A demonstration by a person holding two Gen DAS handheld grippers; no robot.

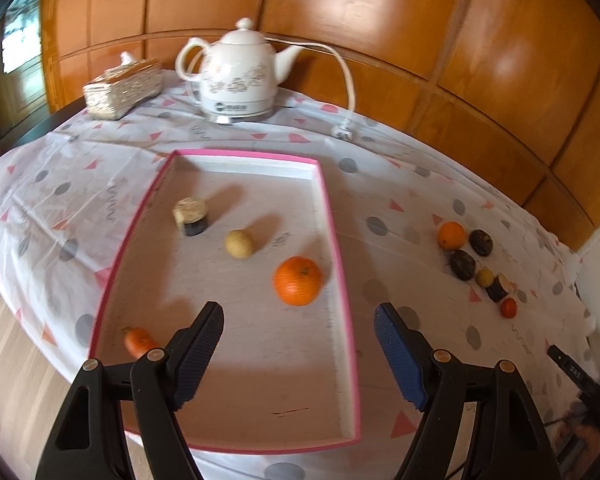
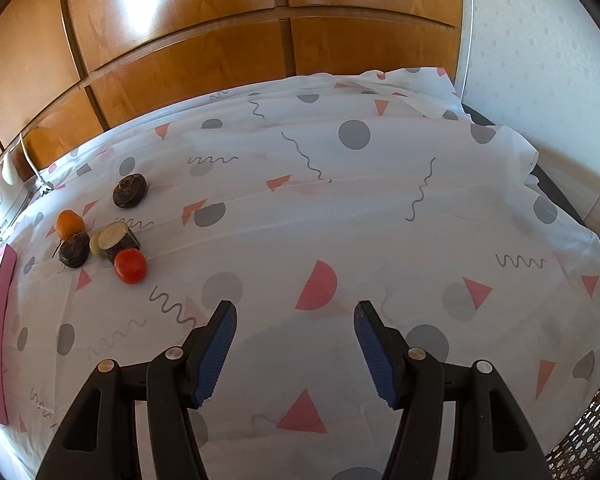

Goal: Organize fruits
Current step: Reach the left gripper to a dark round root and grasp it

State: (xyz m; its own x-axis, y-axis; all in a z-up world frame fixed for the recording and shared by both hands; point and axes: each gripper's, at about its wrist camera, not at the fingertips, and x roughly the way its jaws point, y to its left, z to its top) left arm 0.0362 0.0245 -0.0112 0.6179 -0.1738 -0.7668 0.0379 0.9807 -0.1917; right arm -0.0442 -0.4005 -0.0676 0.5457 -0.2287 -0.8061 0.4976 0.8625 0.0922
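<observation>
A pink-rimmed white tray (image 1: 340, 256) lies on the patterned cloth. In it sit an orange (image 1: 298, 281), a small yellowish fruit (image 1: 239, 243), a cut dark-skinned piece (image 1: 191, 213) and a small carrot-coloured piece (image 1: 139, 340). My left gripper (image 1: 299, 316) hangs open over the tray's near half, nothing between its fingers. To the tray's right lies a cluster: a small orange (image 2: 70, 224), two dark round fruits (image 2: 130, 191) (image 2: 75, 250), a yellowish fruit (image 2: 96, 245), a cut dark piece (image 2: 118, 240) and a red tomato-like fruit (image 2: 130, 266). My right gripper (image 2: 295, 312) is open over bare cloth, right of the cluster.
A white kettle (image 1: 240, 76) with its cord (image 1: 350, 92) and a woven tissue box (image 1: 124, 88) stand at the table's back by the wooden wall panels. The tray's pink rim (image 2: 0, 320) shows at the left edge. A wicker object (image 2: 588, 428) sits at the lower right.
</observation>
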